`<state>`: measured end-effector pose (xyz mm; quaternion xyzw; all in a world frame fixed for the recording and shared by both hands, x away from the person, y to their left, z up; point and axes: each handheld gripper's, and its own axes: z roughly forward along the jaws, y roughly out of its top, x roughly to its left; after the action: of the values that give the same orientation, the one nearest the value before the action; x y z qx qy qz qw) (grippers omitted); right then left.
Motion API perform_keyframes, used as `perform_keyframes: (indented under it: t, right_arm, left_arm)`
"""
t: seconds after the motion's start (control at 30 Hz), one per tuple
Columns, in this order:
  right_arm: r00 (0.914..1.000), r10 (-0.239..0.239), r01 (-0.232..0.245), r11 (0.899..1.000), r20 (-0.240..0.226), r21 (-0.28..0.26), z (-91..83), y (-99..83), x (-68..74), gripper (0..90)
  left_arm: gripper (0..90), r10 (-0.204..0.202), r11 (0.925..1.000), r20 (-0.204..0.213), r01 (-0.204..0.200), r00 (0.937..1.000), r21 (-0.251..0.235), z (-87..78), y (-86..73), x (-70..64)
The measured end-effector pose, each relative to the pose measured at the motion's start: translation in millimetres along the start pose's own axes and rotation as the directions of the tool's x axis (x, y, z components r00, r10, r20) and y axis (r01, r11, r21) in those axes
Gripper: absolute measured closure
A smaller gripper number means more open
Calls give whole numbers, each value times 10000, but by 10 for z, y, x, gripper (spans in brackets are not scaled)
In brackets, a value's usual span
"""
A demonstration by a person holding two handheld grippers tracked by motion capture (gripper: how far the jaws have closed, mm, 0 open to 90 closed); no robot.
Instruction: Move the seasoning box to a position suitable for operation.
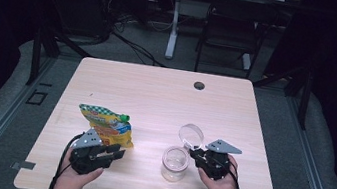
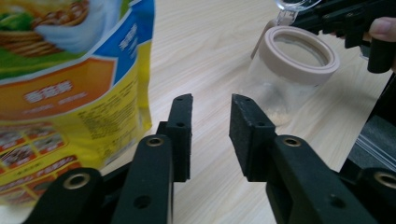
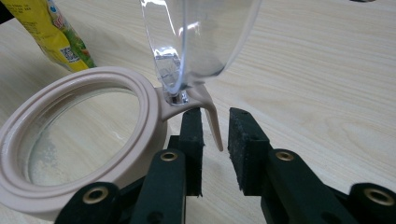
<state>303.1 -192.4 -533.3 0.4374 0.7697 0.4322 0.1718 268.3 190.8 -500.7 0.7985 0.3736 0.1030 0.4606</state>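
A clear jar (image 1: 174,164) with a beige rim (image 3: 79,135) stands on the table's front half, its hinged clear lid (image 1: 191,135) flipped up. In the right gripper view the lid (image 3: 201,37) rises just ahead of my right gripper (image 3: 217,116). That gripper is open, with the jar's thin beige hinge tab (image 3: 214,122) in the gap and neither pad pressing it. A yellow snack pouch (image 1: 104,124) with a green cap lies left of the jar. My left gripper (image 2: 212,100) is open and holds nothing, beside the pouch (image 2: 70,88), facing the jar (image 2: 294,70).
The wooden table (image 1: 156,97) has a cable hole (image 1: 199,85) near its far edge. Behind it stand a black chair (image 1: 232,28) and a desk leg (image 1: 173,24), with cables on the floor. The right gripper (image 2: 345,18) shows past the jar in the left gripper view.
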Motion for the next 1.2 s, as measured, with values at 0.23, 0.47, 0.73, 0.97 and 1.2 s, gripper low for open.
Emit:
perform_keyframes:
  t: [0.23, 0.47, 0.73, 0.97, 1.2]
  right_arm:
    - [10000, 33, -32, 9999, 55, -121, -42, -2, 4, 710]
    - [9999, 99, -98, 9997, 38, -213, -62, -12, 11, 696]
    - [9999, 32, -30, 9998, 98, -187, -69, -23, 17, 687]
    - [9995, 314, -312, 9991, 95, -282, -107, -57, 17, 678]
    - [9994, 89, -77, 9993, 337, -359, -194, -111, 50, 670]
  left_arm:
    - [659, -439, 9985, -267, 429, 9987, -351, -223, 17, 181]
    - [647, -573, 9978, -556, 553, 9968, -367, -462, 66, 375]
    - [606, -801, 9960, -1007, 756, 9917, -478, -555, 35, 560]
    - [545, -1240, 9910, -1287, 1161, 9839, -669, -566, -26, 722]
    - [495, -1050, 9930, -1633, 943, 9810, -717, -514, -58, 877]
